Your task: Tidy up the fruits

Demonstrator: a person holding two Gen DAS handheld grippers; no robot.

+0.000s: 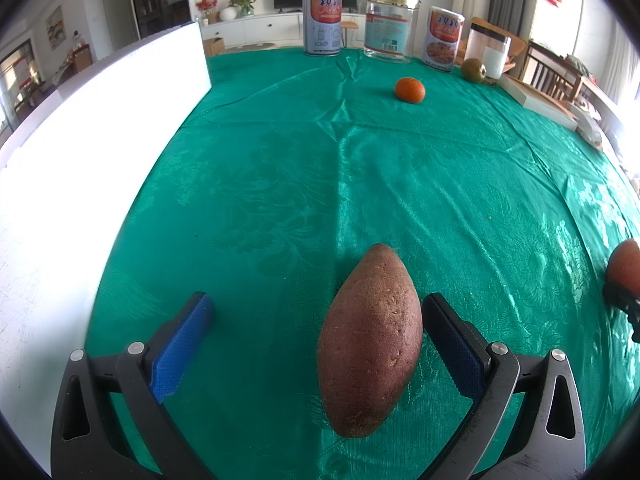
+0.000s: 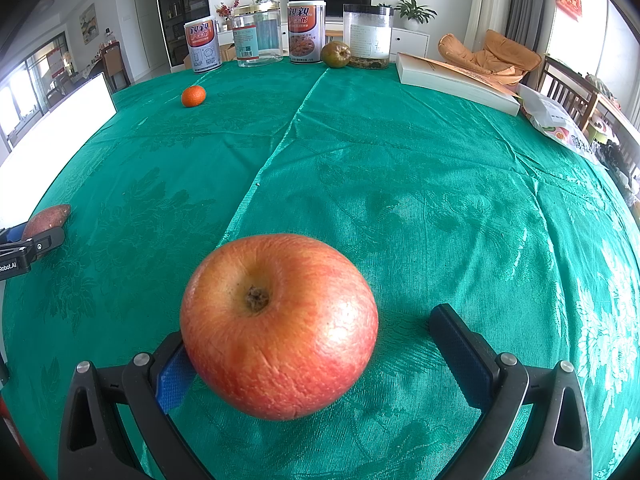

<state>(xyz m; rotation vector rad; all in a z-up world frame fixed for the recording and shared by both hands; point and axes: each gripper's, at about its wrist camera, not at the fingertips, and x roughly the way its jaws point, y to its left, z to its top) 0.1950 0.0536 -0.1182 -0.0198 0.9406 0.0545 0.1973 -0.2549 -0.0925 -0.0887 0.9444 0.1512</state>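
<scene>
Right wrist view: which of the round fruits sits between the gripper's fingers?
The red apple, stem cavity up, between the open right gripper fingers. The orange and green fruit lie far back on the tablecloth.

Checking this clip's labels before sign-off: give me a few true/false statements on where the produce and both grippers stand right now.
1. The left gripper has a sweet potato between its open fingers. True.
2. The apple sits centred in the right gripper. False: it lies against one finger, with a gap to the other.
3. The orange rests alone on the green tablecloth. True.
4. The cans stand at the near table edge. False: they line the far edge.
</scene>
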